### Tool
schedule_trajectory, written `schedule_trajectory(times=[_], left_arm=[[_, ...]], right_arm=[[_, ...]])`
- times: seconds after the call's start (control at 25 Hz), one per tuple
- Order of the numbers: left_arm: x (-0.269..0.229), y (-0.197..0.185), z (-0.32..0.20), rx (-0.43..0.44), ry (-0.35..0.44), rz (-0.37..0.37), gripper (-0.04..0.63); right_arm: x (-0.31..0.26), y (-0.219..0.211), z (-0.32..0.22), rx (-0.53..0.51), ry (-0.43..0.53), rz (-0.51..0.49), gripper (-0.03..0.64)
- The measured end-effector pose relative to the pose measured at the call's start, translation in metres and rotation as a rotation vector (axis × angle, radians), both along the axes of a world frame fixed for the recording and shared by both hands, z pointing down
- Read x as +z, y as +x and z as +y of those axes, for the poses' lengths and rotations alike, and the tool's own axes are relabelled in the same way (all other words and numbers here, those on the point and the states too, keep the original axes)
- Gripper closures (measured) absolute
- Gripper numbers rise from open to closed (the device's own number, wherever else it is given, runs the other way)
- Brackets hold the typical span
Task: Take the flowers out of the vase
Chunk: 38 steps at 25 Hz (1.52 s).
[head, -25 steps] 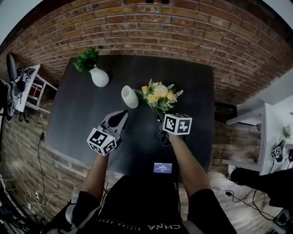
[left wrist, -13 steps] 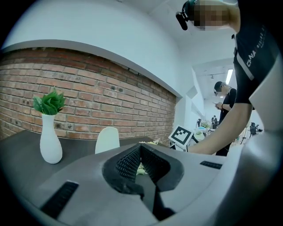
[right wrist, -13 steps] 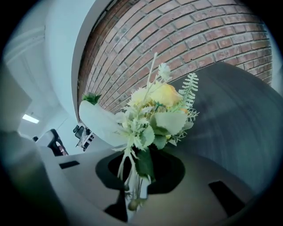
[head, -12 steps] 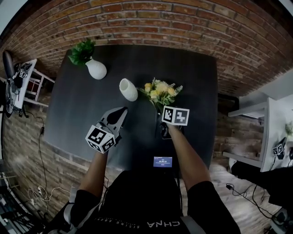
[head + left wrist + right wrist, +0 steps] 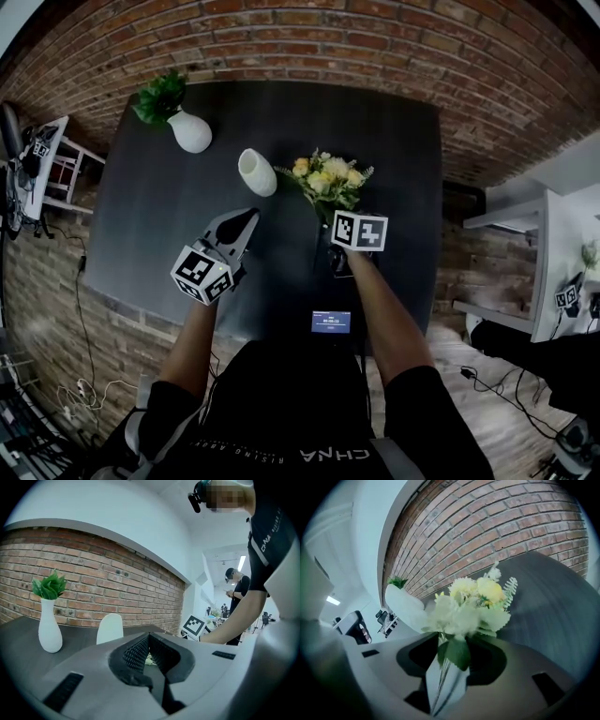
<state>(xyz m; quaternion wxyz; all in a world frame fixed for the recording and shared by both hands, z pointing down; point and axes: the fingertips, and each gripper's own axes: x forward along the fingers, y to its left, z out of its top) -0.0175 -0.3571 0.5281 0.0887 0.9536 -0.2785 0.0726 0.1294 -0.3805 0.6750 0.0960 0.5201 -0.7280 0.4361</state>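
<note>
Now the flowers are out, seemingly resting on the surface beside the empty vase; your right claw has just been opening, stems loose between its jaws. Light, floppy, crushable: grip stems only. Left claw closed, empty

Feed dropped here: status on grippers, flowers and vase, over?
Left hand-held gripper shut, empty. Right hand-held gripper: jaws just been opening, stems of yellow-and-white flower bouquet loose between. Bouquet out of white rounded vase. Nothing blocking.

Head view looks steeply down on the matte black tabletop; both gripper views skim it, sharing the plain white rounded vase ahead.
</note>
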Motion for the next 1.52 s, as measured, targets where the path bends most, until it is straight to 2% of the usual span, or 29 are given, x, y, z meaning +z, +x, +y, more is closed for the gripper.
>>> schedule_trajectory(times=[0.16, 0.4, 0.56, 0.72, 0.84, 0.92, 1.12, 1.36, 1.52], left_arm=[[-0.005, 0.0, 0.003, 0.008, 0.01, 0.011, 0.592], [-0.015, 0.004, 0.009, 0.019, 0.03, 0.027, 0.592], [-0.018, 0.01, 0.016, 0.023, 0.032, 0.034, 0.592], [-0.017, 0.017, 0.029, 0.015, 0.028, 0.023, 0.592], [-0.014, 0.02, 0.041, -0.009, 0.02, 0.014, 0.592], [-0.012, 0.022, 0.052, -0.028, 0.012, 0.016, 0.592], [-0.015, 0.02, 0.079, -0.048, 0.008, 0.032, 0.592], [-0.022, 0.002, 0.123, -0.013, 0.026, 0.048, 0.592], [-0.023, -0.031, 0.16, 0.005, 0.035, 0.065, 0.592]], right_arm=[[-0.01, 0.001, 0.011, -0.009, 0.009, -0.006, 0.392], [-0.032, 0.025, 0.04, 0.039, 0.048, -0.001, 0.387], [-0.063, 0.034, 0.057, 0.062, 0.163, -0.022, 0.387], [-0.104, 0.018, 0.068, -0.041, 0.318, -0.01, 0.391], [-0.123, 0.009, 0.075, -0.105, 0.391, 0.058, 0.54], [-0.131, 0.005, 0.083, -0.15, 0.42, 0.104, 0.604], [-0.146, -0.004, 0.11, -0.271, 0.471, 0.253, 0.611], [-0.165, -0.031, 0.148, -0.284, 0.522, 0.319, 0.611], [-0.176, -0.069, 0.177, -0.287, 0.562, 0.373, 0.611]])
